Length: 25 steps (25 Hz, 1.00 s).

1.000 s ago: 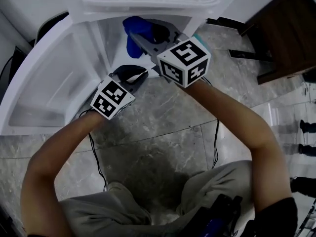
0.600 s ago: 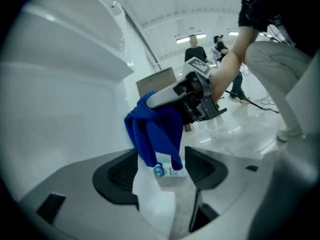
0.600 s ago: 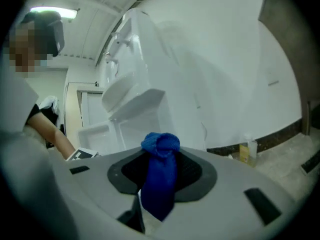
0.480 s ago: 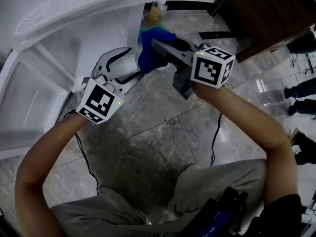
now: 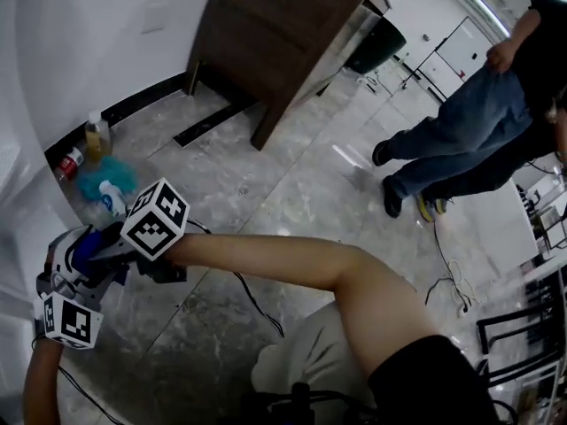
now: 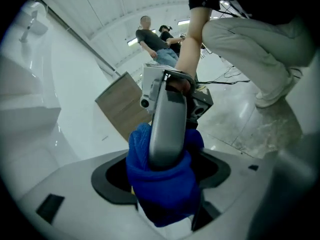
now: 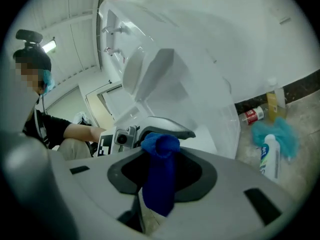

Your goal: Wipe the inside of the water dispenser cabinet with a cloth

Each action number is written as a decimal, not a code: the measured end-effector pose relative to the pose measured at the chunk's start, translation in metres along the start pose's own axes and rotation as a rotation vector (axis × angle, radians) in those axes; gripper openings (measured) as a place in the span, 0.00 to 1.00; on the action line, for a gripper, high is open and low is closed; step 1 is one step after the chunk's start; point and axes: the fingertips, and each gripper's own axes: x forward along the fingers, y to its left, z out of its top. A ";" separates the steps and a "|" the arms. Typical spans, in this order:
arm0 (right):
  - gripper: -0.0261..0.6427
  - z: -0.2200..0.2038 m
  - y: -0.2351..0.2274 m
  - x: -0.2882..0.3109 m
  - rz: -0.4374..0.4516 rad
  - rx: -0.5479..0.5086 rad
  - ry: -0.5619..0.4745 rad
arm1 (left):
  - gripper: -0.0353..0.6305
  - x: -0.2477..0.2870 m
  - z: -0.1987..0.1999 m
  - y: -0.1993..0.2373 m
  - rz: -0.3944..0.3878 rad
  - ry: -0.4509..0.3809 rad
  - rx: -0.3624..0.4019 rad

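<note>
A blue cloth (image 5: pixel 82 244) is bunched between the jaws of my right gripper (image 5: pixel 93 253), which is shut on it; the right gripper view shows the cloth (image 7: pixel 160 171) hanging from the right gripper (image 7: pixel 157 189). My left gripper (image 5: pixel 69 268) faces it from the other side. Its jaws are opening, and the cloth (image 6: pixel 162 184) and one grey finger (image 6: pixel 167 129) of the right gripper sit in front of the left gripper (image 6: pixel 165 206) without being pressed. The white water dispenser cabinet (image 7: pixel 150 74) stands just behind, its wall (image 5: pixel 18 104) at the head view's left.
On the floor by the wall lie a teal rag (image 5: pixel 108 177), a spray bottle (image 7: pixel 267 156), a red can (image 7: pixel 254 115) and a yellow bottle (image 5: pixel 96 135). A brown wooden cabinet (image 5: pixel 275 34) stands behind. A person in jeans (image 5: pixel 452 140) walks at the right. Cables (image 5: pixel 252 299) trail on the floor.
Both grippers have come out of the cabinet and the head view has swung right, away from it. The left gripper's jaws went from shut to wide open. The right gripper kept the cloth.
</note>
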 end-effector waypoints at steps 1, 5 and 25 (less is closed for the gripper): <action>0.21 0.000 0.000 -0.003 -0.001 -0.003 0.011 | 0.56 0.003 0.004 0.001 -0.001 0.005 -0.007; 0.21 0.001 0.004 -0.009 0.010 0.003 0.015 | 0.37 -0.001 0.007 0.007 0.009 0.041 0.017; 0.39 0.012 0.005 -0.007 0.103 0.076 -0.055 | 0.23 -0.028 -0.003 0.024 0.071 0.077 -0.049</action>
